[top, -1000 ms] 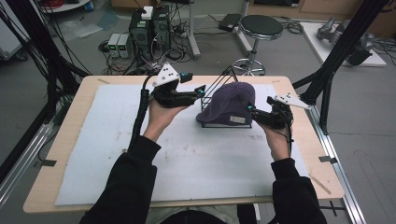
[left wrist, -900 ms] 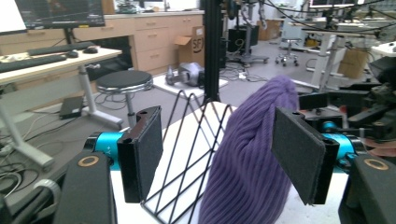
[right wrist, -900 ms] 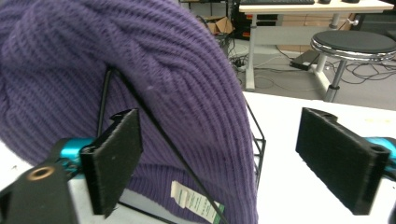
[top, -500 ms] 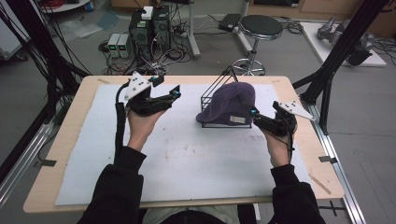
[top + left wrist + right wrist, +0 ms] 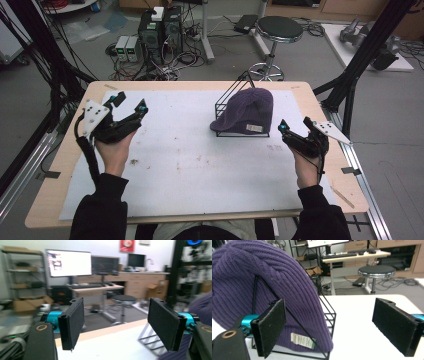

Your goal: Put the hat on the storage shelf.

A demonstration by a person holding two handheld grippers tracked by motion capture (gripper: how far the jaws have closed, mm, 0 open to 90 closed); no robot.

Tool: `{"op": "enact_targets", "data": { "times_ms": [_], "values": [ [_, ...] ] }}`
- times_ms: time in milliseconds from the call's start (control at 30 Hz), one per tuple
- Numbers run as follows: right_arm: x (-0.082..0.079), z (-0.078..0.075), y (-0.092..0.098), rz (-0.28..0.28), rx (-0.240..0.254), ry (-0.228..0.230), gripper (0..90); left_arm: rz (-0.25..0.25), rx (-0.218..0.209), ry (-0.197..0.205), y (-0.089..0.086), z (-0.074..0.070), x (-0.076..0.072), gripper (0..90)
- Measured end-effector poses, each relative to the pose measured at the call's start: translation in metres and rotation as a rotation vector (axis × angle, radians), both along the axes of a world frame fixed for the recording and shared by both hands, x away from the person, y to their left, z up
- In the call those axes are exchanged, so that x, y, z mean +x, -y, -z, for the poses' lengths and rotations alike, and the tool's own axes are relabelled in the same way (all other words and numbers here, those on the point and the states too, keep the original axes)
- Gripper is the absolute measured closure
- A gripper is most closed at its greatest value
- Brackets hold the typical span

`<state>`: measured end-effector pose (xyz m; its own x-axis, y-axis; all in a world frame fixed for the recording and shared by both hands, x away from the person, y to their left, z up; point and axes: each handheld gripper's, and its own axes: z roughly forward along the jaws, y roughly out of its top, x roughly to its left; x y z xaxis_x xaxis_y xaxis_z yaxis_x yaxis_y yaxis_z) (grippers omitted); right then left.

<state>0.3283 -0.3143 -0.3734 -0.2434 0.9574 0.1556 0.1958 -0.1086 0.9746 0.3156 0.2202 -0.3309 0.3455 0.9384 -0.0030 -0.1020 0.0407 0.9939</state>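
A purple knit hat (image 5: pixel 248 111) sits over a black wire rack (image 5: pixel 231 97) on the white surface (image 5: pixel 200 170), up near one o'clock from the middle. A small tag (image 5: pixel 302 340) hangs at the hat's bottom edge.

The left tongs (image 5: pixel 131 107) are out at nine o'clock, well apart from the hat. Their jaws have just been opening and now stand wide, with nothing between them.

The right tongs (image 5: pixel 282 131) sit at three o'clock, just beside the hat's right edge. Their jaws are spread wide too and hold nothing. The hat is not gripped.
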Motion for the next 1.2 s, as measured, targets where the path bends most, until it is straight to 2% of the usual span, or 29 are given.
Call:
{"op": "enact_targets", "data": {
  "times_ms": [67,167,267,333,500,567,733,833,900,1000,1100,1200],
  "values": [
    [-0.003,0.002,0.001,0.009,0.004,0.009,11.3,-0.025,-0.013,0.009,-0.008,0.006,-0.007,29.8],
    [-0.008,0.004,0.001,0.028,-0.028,0.037,11.4,-0.053,-0.036,0.001,-0.02,0.017,-0.015,29.7],
    [-0.014,0.011,0.001,0.061,-0.063,0.077,11.4,-0.073,-0.047,-0.017,-0.029,0.027,-0.02,29.4],
    [-0.017,0.015,0.002,0.071,-0.074,0.085,11.5,-0.086,-0.043,-0.021,-0.032,0.033,-0.024,29.2],
    [-0.027,0.028,0.003,0.111,-0.077,0.111,14.0,-0.113,-0.061,-0.044,-0.04,0.046,-0.029,27.7],
    [-0.03,0.031,0.004,0.115,-0.081,0.113,14.0,-0.122,-0.064,-0.048,-0.042,0.051,-0.032,27.3],
    [-0.031,0.04,0.004,0.125,-0.083,0.09,12.2,-0.142,-0.032,-0.072,-0.047,0.067,-0.039,27.2],
    [-0.032,0.044,0.004,0.131,-0.089,0.085,12.0,-0.159,-0.03,-0.092,-0.049,0.074,-0.04,26.2],
    [-0.032,0.046,0.003,0.132,-0.092,0.08,11.8,-0.186,-0.022,-0.094,-0.049,0.078,-0.042,24.2],
    [-0.032,0.054,-0.002,0.137,-0.135,0.072,11.7,-0.232,-0.045,-0.099,-0.051,0.086,-0.045,24.2],
    [-0.032,0.056,-0.006,0.139,-0.137,0.068,11.7,-0.262,-0.049,-0.112,-0.052,0.093,-0.049,24.2],
    [-0.034,0.056,-0.007,0.159,-0.152,0.086,11.7,-0.291,-0.011,-0.114,-0.054,0.097,-0.051,24.3]
  ]
}}
